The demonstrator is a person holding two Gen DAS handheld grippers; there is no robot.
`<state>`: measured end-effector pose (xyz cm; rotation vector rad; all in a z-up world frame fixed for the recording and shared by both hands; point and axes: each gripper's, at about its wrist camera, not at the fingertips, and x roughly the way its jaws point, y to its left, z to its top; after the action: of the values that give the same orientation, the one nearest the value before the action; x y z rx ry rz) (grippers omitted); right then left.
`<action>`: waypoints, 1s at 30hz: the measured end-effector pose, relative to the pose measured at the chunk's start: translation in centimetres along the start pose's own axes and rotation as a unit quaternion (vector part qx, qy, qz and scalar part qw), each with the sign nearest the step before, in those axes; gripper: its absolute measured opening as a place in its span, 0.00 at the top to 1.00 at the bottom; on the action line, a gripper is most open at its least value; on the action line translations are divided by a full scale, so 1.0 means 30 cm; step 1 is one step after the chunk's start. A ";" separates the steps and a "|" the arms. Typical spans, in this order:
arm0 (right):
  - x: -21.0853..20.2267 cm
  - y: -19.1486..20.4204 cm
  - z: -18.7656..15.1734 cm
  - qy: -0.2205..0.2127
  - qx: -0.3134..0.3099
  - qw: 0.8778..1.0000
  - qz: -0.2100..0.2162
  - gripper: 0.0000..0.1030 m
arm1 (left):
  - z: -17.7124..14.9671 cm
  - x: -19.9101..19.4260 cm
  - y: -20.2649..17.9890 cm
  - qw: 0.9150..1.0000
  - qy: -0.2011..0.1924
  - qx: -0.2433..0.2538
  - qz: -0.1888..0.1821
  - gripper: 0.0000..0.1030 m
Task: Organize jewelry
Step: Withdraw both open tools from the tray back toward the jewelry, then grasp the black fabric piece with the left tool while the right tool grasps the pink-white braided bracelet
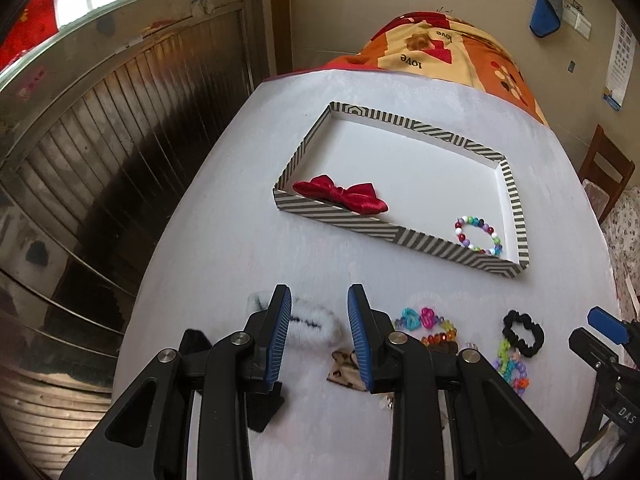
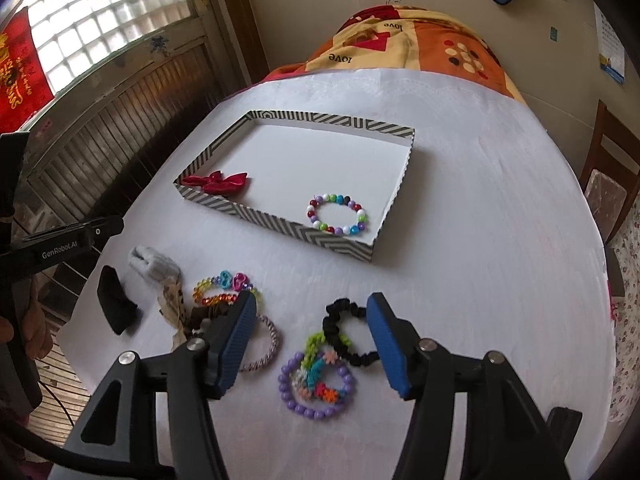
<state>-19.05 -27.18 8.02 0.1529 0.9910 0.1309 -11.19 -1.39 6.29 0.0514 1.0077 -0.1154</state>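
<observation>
Jewelry lies loose on the near part of the white-covered bench (image 2: 480,200). Nearest the right claw (image 2: 312,340), a purple bead bracelet (image 2: 288,396) overlaps a bright plastic-link chain (image 2: 316,372), which touches a black scrunchie (image 2: 348,332); this claw hangs spread above them, nothing between its blue pads. Left of it sit a braided cord bracelet (image 2: 268,348), a tangle of coloured bead bracelets (image 2: 224,288), a leopard-print bow (image 2: 172,304), a fluffy white hair clip (image 2: 152,266) and a black clip (image 2: 114,304). The left claw (image 1: 318,340) stands parted too, over the fluffy clip, pinching nothing.

Farther back is a shallow tray with a black-and-white striped rim (image 2: 280,228) — inside it a red satin bow (image 2: 216,182) lies at the near left corner and a multicoloured bead bracelet (image 2: 338,214) near the near right corner, well apart. Beyond the bench, an orange patterned blanket (image 2: 420,48).
</observation>
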 end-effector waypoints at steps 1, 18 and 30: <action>-0.003 0.000 -0.004 0.000 0.000 1.000 0.000 0.40 | -0.006 -0.005 0.001 1.000 0.000 -0.001 0.000 0.90; -0.029 -0.004 -0.060 0.005 -0.002 1.000 0.006 0.36 | -0.072 -0.051 -0.036 1.000 0.000 0.000 0.006 0.90; -0.013 0.003 -0.053 0.011 -0.009 1.000 0.012 0.35 | -0.078 -0.046 -0.036 1.000 0.006 -0.002 0.008 0.90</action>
<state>-20.60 -27.05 7.50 0.1480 1.0089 0.1638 -14.02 -2.15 6.21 0.0564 1.0201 -0.0993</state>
